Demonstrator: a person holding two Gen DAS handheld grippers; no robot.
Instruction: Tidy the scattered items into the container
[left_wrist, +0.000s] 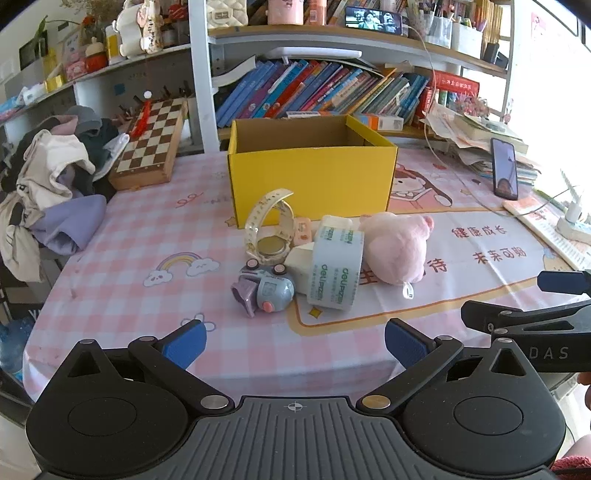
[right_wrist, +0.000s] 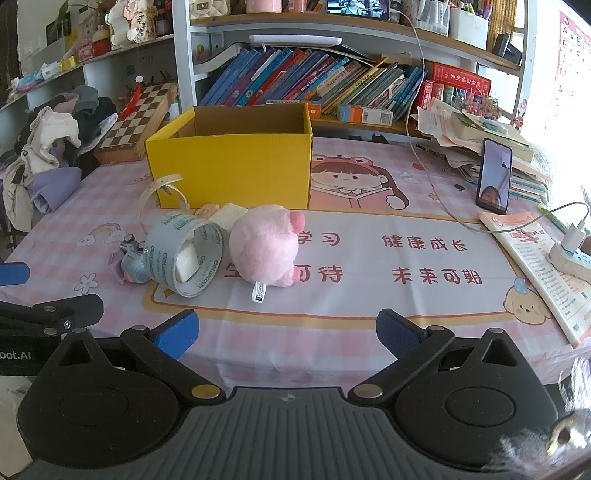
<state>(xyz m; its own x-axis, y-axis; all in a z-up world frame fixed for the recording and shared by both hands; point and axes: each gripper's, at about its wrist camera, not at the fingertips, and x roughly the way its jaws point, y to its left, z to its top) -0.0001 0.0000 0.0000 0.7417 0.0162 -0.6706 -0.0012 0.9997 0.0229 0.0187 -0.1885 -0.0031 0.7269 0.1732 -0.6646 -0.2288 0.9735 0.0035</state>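
The left gripper (left_wrist: 295, 341) is held low over the near edge of the worktop (left_wrist: 147, 236), its blue fingers (left_wrist: 186, 343) spread wide with nothing between them. The right gripper (right_wrist: 288, 332) is held the same way just beside it, jaws equally apart and empty.

A yellow box (left_wrist: 314, 177) is seen standing open-topped toward the back of the worktop, and nothing can be made out inside it from either view. The scattered items are clustered just in front of it. A roll of tape (left_wrist: 334, 273) lies on its side, touching a pink plush toy (left_wrist: 397, 247) on its right. A white block (right_wrist: 186, 260) is partly tucked into the roll's core, as shown in the right wrist view. A small grey-purple toy (left_wrist: 264, 290) lies against the roll's left side. Behind these, a pale watch (left_wrist: 267, 229) stands on edge with its strap curled upward, and a small peach-coloured item (left_wrist: 301, 230) is glimpsed beside it, perhaps an eraser.

A chessboard (left_wrist: 151, 142) and a heap of clothes (left_wrist: 55, 177) are found at the far left, and a phone (right_wrist: 495, 177) is propped upright at the right.
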